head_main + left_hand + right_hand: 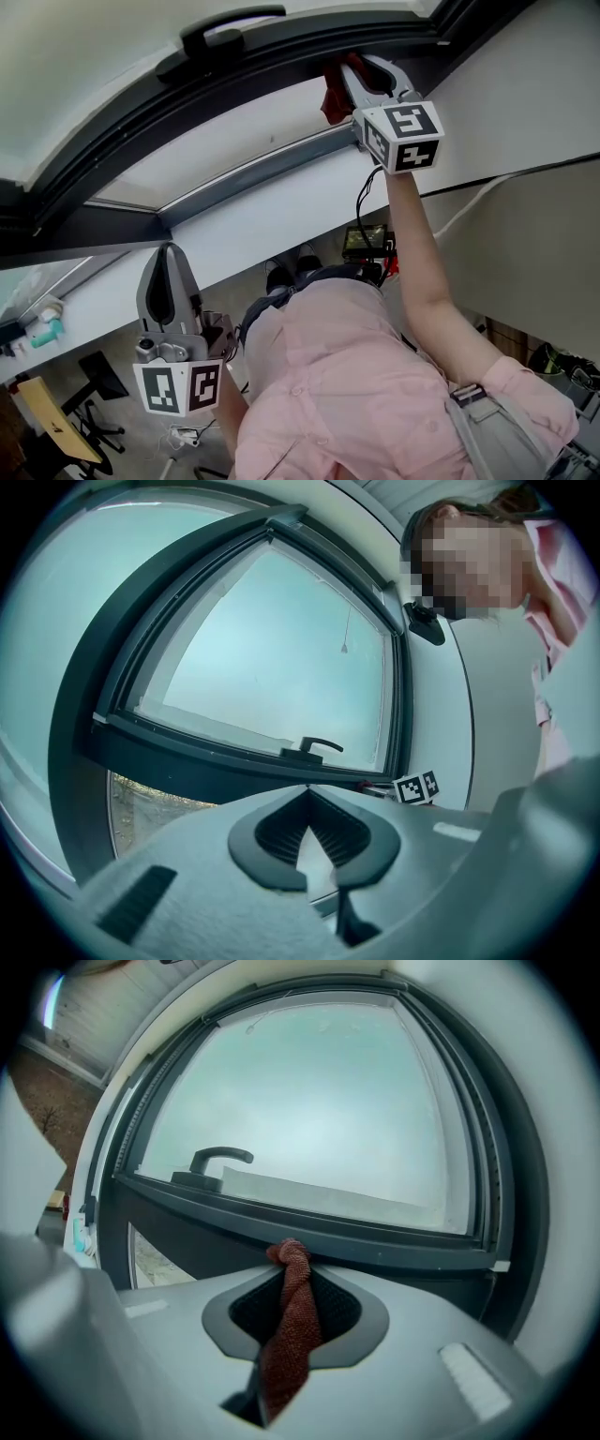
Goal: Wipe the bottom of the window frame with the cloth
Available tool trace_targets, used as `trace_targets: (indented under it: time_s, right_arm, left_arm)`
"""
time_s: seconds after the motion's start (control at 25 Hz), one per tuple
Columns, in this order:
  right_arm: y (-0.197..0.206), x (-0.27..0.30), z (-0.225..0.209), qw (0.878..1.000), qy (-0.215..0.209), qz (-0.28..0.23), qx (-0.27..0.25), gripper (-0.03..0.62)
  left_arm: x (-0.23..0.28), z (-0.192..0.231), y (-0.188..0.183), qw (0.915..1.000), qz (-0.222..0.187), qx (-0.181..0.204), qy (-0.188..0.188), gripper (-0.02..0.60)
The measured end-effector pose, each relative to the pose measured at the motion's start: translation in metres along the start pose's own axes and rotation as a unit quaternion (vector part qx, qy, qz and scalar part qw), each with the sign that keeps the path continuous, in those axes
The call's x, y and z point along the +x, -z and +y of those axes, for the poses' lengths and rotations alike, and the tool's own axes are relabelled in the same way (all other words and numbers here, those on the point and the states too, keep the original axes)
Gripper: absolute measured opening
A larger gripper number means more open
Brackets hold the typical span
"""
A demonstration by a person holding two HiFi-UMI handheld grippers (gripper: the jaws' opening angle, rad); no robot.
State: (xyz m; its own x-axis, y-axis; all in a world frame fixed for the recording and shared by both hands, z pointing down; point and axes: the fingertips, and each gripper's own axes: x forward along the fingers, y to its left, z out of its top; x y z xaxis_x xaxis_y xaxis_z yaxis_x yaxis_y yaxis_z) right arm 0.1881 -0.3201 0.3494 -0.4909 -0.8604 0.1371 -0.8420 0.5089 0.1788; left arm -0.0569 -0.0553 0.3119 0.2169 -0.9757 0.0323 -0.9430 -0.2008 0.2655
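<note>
Right gripper (pixel 292 1258): fingers clamped on twisted red cloth (pixel 289 1330), cloth tip touching dark window frame (pixel 375 1237). Left gripper (pixel 307 794): fingers together, empty.

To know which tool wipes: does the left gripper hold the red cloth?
No, the left gripper is shut on nothing; the right gripper holds the red cloth.

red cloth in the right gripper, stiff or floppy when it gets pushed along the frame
Probably floppy: the red cloth lies twisted and limp between the jaws of the right gripper. Its knitted weave looks grippy, so it should drag rather than slide on the window frame. Likely very light.
</note>
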Motion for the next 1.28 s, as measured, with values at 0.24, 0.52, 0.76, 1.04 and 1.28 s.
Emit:
trace_targets:
  time_s: [0.24, 0.52, 0.76, 1.04, 1.28]
  right_arm:
    - [0.007, -0.006, -0.029, 1.0, 0.021, 0.002, 0.005, 0.063]
    - [0.01, -0.009, -0.046, 1.0, 0.024, 0.001, 0.006, 0.064]
    - [0.013, -0.01, -0.062, 1.0, 0.03, 0.005, 0.004, 0.064]
    - [0.015, -0.014, -0.078, 0.999, 0.044, 0.006, 0.007, 0.064]
    - [0.019, -0.016, -0.092, 0.998, 0.059, 0.008, 0.01, 0.064]
  left_arm:
    - [0.011, -0.01, 0.002, 1.0, 0.0, 0.001, 0.007, 0.0]
    - [0.021, -0.018, 0.003, 1.0, 0.0, 0.004, 0.006, 0.0]
    - [0.029, -0.026, 0.006, 0.9999, 0.001, 0.003, 0.01, 0.0]
    - [0.032, -0.03, 0.008, 1.0, 0.002, 0.003, 0.009, 0.0]
    - [0.035, -0.03, 0.007, 1.0, 0.0, 0.003, 0.009, 0.0]
